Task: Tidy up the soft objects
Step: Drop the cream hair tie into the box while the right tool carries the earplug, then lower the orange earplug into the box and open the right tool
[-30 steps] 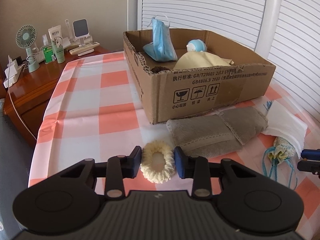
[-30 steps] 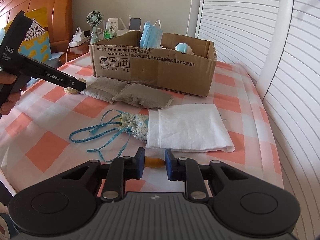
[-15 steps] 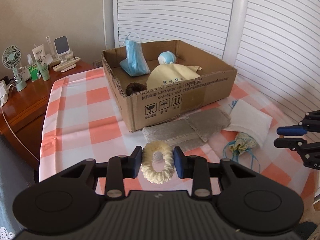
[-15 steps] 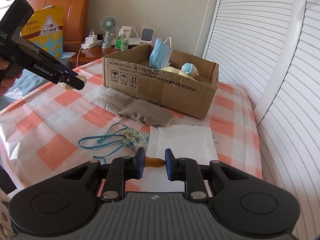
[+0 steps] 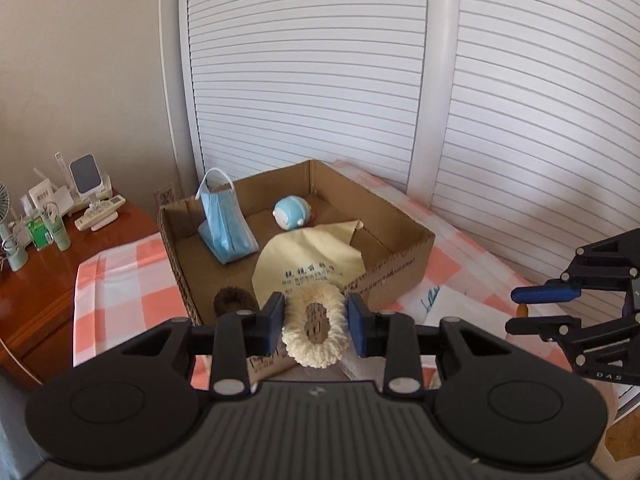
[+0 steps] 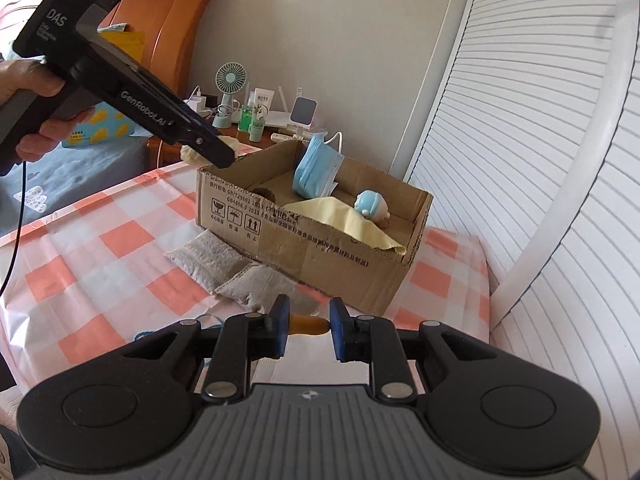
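My left gripper [image 5: 316,322] is shut on a cream fluffy scrunchie [image 5: 314,332] and holds it in the air just before the near wall of the cardboard box [image 5: 396,280]. In the box lie a blue face mask [image 5: 226,224], a blue plush toy [image 5: 292,212], a yellow cloth [image 5: 308,264] and a brown scrunchie [image 5: 234,300]. My right gripper [image 6: 306,324] is shut on a small orange piece [image 6: 308,325], raised above the checked table. The right wrist view shows the left gripper [image 6: 218,156] near the box's [image 6: 280,236] left corner.
A folded grey towel [image 6: 224,264] lies against the box's front, with a blue cord [image 6: 208,320] nearer me. A white cloth [image 5: 460,304] lies right of the box. A wooden cabinet [image 5: 40,280] with a fan, bottles and a phone stand sits left. Louvred doors stand behind.
Both grippers have risen from the table with their loads. The left one has carried the cream scrunchie up towards the box's front wall, and the box's inside now shows from above.
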Tool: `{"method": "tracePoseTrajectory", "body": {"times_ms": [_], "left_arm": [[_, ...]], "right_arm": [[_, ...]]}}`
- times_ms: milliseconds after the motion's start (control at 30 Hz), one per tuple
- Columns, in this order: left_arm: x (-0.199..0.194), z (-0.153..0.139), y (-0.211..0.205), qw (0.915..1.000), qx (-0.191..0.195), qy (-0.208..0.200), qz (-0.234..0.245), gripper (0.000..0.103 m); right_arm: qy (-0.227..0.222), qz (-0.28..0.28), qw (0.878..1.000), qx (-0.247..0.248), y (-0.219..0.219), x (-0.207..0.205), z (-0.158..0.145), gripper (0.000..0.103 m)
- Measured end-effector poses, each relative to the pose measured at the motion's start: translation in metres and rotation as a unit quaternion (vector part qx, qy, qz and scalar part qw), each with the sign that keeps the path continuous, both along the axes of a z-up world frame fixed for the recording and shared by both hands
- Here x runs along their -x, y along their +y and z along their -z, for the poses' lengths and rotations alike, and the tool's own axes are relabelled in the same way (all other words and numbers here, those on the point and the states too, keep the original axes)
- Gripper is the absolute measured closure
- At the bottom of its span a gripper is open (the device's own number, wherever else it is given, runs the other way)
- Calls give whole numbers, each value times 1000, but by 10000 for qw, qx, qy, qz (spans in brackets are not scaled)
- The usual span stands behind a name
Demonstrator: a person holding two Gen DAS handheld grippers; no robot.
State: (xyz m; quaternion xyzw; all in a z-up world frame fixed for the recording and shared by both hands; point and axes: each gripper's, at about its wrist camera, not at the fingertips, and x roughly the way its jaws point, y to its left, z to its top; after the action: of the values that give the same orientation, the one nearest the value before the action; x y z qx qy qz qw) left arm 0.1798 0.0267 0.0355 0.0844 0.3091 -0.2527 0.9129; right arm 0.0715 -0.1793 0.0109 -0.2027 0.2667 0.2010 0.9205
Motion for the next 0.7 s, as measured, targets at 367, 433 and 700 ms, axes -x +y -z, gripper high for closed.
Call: {"method": "tracePoseTrajectory", "body": {"times_ms": [367, 433, 700], "left_arm": [[-63, 7, -24, 9993, 9, -154, -353, 4], [-62, 10, -19, 9984, 65, -231, -503, 4], [-15, 12, 0, 9958, -32, -95, -908, 1]], "right_arm": [[-168, 34, 9998, 50, -6, -34, -11, 78], [-160, 68, 9998, 14, -8, -39, -11, 78], [-116, 221, 9996, -99, -13, -57, -16, 78]]}}
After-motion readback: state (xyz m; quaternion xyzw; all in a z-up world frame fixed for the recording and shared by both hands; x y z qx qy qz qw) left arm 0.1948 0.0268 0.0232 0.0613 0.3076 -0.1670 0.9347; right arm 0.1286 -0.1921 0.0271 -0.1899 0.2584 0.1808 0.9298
